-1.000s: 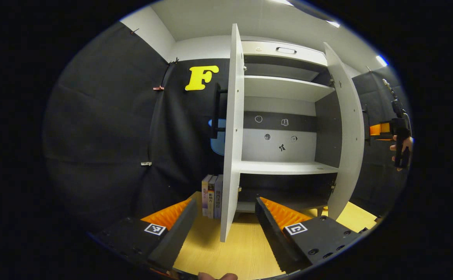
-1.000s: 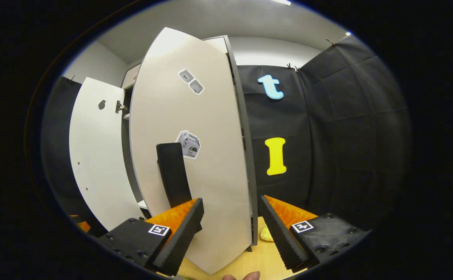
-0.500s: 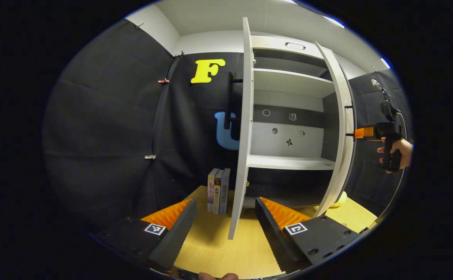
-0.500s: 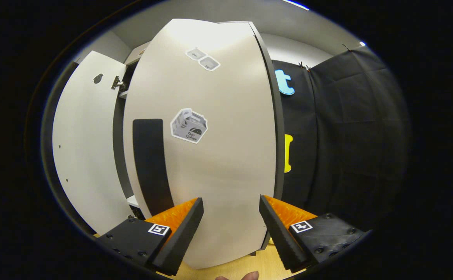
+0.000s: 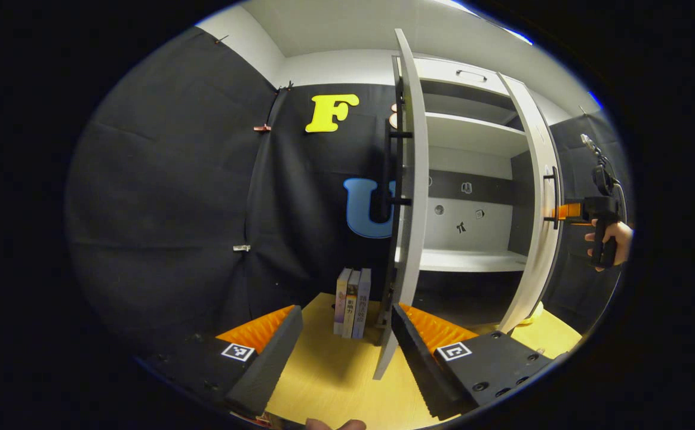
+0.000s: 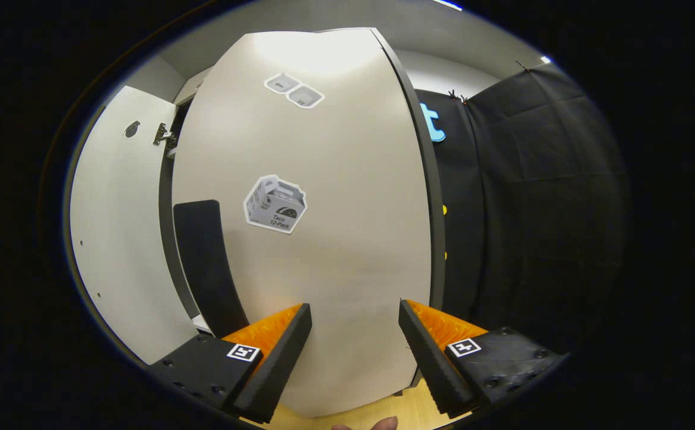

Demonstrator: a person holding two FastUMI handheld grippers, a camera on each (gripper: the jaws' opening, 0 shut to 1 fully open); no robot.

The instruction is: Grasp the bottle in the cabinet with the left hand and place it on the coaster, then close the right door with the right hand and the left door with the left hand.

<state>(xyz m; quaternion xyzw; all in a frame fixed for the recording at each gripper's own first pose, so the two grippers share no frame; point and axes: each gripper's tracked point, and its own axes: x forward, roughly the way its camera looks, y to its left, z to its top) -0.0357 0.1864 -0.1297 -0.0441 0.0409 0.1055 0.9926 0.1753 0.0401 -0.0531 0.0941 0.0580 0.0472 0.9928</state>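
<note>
Since the earlier frame the right door (image 6: 335, 197) swung further toward shut under the right gripper (image 6: 352, 343), jaws open; left gripper (image 5: 344, 340), jaws open, neared the left door (image 5: 410, 197)

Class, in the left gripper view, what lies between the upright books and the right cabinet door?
In the left gripper view, the left door, half open, stands between the books and the right door.
</note>
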